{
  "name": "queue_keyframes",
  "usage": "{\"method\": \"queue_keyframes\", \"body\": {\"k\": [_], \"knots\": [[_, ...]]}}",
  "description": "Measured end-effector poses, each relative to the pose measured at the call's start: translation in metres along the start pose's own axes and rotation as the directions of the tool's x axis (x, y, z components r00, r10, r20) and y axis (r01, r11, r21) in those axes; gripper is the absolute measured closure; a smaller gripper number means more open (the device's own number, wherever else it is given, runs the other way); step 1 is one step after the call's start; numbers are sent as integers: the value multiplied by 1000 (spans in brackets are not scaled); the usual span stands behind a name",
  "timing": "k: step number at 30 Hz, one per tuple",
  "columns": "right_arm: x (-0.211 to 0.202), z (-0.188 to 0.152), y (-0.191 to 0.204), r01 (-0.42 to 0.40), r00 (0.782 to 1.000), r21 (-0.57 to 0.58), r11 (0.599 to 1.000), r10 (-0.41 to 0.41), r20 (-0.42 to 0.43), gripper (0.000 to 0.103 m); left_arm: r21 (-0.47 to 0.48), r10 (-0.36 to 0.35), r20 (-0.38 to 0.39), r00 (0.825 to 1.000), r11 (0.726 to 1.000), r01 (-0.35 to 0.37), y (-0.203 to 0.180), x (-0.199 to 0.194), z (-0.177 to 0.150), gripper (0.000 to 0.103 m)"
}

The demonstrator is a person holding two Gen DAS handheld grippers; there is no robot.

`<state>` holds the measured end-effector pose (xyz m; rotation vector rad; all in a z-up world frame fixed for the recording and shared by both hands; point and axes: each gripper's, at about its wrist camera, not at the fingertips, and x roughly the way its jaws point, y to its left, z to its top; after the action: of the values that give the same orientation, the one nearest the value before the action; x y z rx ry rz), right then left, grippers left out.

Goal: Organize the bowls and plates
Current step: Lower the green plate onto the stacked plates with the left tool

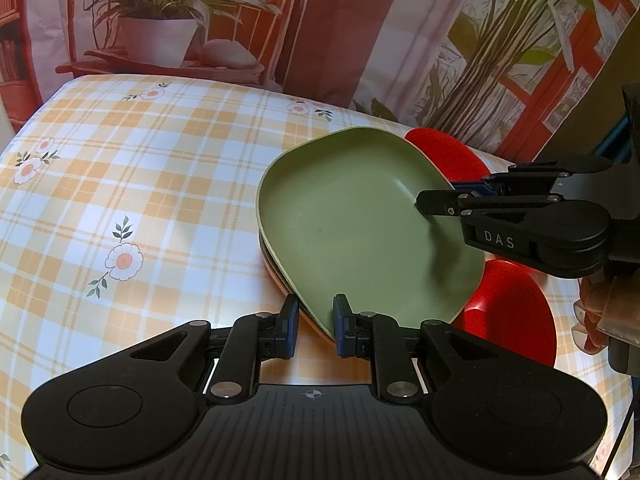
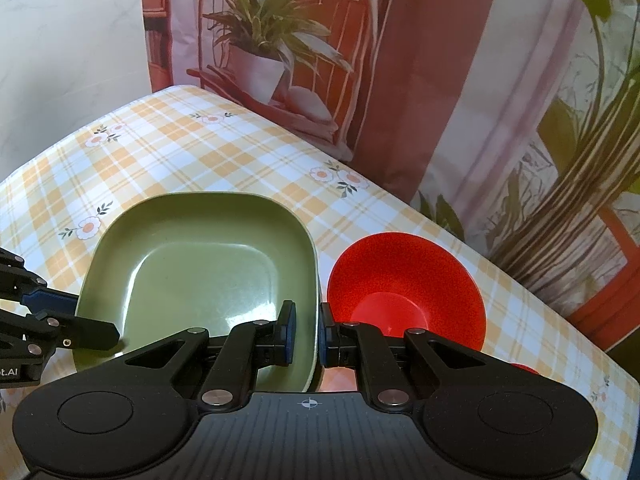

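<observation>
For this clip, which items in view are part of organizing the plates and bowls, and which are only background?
Part of the job:
- green plate, top of a stack, its rim gripped by both the left gripper and right gripper
- orange plate lower in the stack
- red bowl beside it
- second red bowl

Background:
- checked tablecloth
- printed plant backdrop

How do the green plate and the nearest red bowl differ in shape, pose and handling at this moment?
The green plate is squarish with rounded corners and shallow; the red bowl is round and deep, funnel-like. The plate tops a stack of plates; the bowl stands alone on the checked tablecloth. The plate's rim is gripped by both the left gripper and the right gripper; the bowl is untouched. Both are plain, single-coloured and empty.
</observation>
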<state>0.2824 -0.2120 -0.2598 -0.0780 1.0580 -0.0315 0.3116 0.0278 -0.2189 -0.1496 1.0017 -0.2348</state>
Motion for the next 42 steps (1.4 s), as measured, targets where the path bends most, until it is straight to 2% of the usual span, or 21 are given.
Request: {"method": "queue_keyframes", "body": {"k": [24, 35, 42], "knots": [[1, 0, -1, -6, 1000, 16, 1000, 6, -9, 93, -41, -38, -14, 999, 998, 37, 6, -1, 1, 84], [4, 2, -1, 11, 1000, 14, 1000, -11, -2, 94, -38, -32, -7, 999, 999, 31, 4, -1, 0, 83], [7, 5, -3, 23, 1000, 6, 1000, -23, -12, 94, -32, -27, -15, 1000, 999, 27, 3, 2, 1, 77]]}}
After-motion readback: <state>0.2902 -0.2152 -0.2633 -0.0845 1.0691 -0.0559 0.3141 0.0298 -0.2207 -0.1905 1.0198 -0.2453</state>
